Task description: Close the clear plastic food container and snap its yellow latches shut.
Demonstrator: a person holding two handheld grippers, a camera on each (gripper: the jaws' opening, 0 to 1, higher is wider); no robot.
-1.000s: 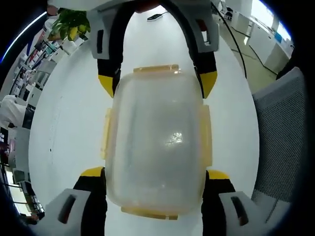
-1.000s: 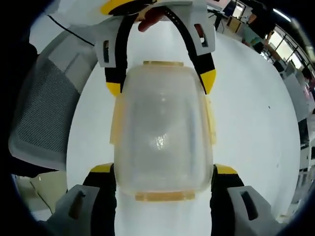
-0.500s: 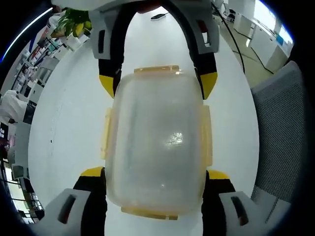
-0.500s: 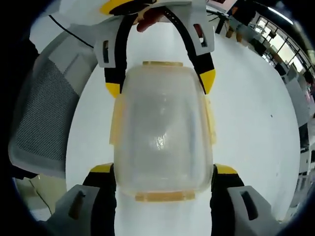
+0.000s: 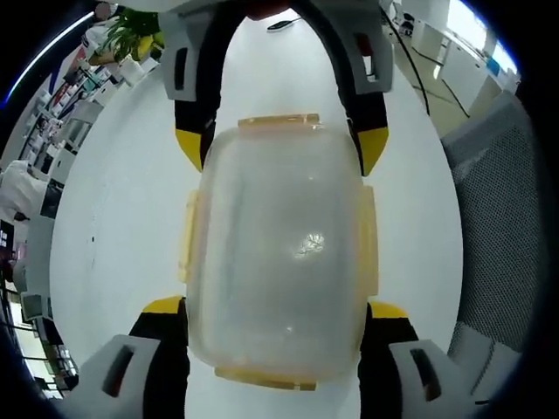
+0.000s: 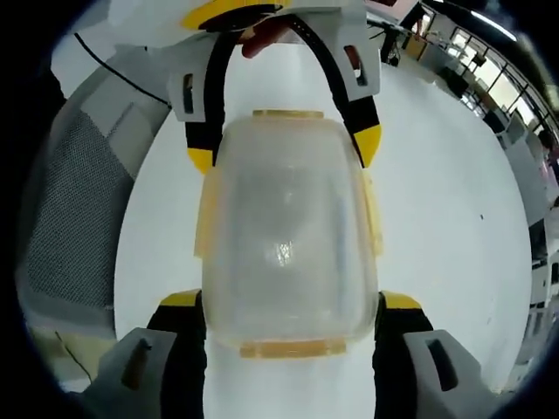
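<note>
Background shifted; both tongs still clamp container (image 5: 278, 262).

Right gripper view: the right claw (image 6: 291, 316) grips the near end of the container (image 6: 288, 240), jaws on either side. The left claw (image 6: 284, 148) grips the far end likewise. Yellow latches (image 6: 293, 348) lie along the edges. White counter (image 6: 437, 201) beneath; mesh chair (image 6: 74, 201) at left.

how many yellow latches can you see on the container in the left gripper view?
4. On the clear plastic food container: far-end yellow latch, near-end yellow latch, left-side yellow latch, right-side yellow latch. None look hidden; whether each is snapped shut is unclear.
</note>
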